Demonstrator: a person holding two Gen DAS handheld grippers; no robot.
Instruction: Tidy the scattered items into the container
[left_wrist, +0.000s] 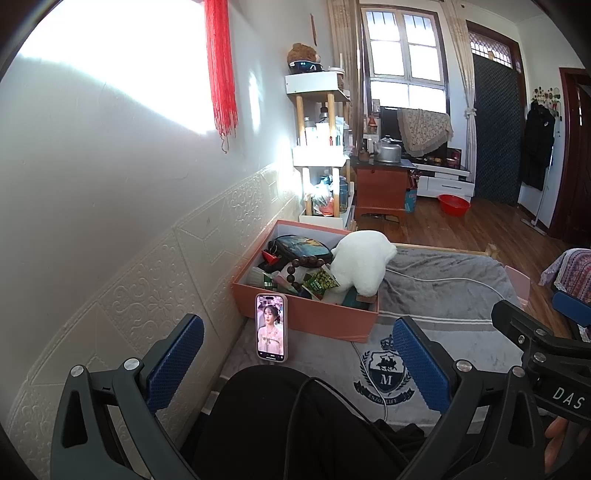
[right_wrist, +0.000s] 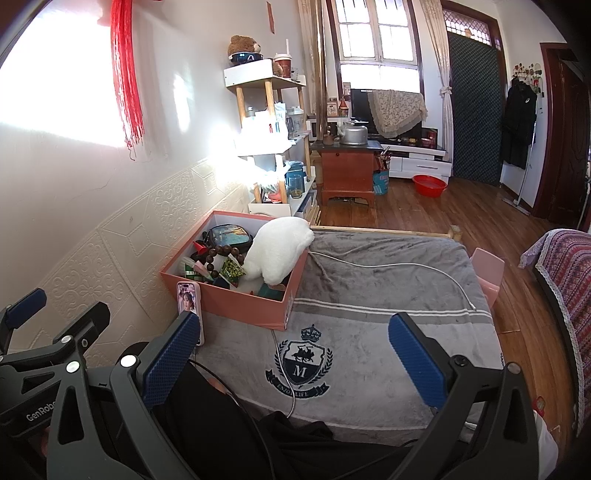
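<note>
Both grippers hang above the near edge of the grey blanket-covered bed (right_wrist: 388, 273), the left gripper (left_wrist: 297, 363) and the right gripper (right_wrist: 295, 362) each with blue-padded jaws spread wide apart and holding nothing. The open pink cardboard box (right_wrist: 236, 304) sits at the bed's left edge against the wall, filled with a white plush toy (right_wrist: 277, 251) leaning over its right rim, a string of dark wooden beads (right_wrist: 218, 258), a green snack packet (right_wrist: 232, 268) and a dark pouch (right_wrist: 229, 236). A lit smartphone (left_wrist: 272, 326) stands propped against the box's near wall, and a white charging cable (right_wrist: 406, 267) trails across the blanket toward the bed's right edge.
</note>
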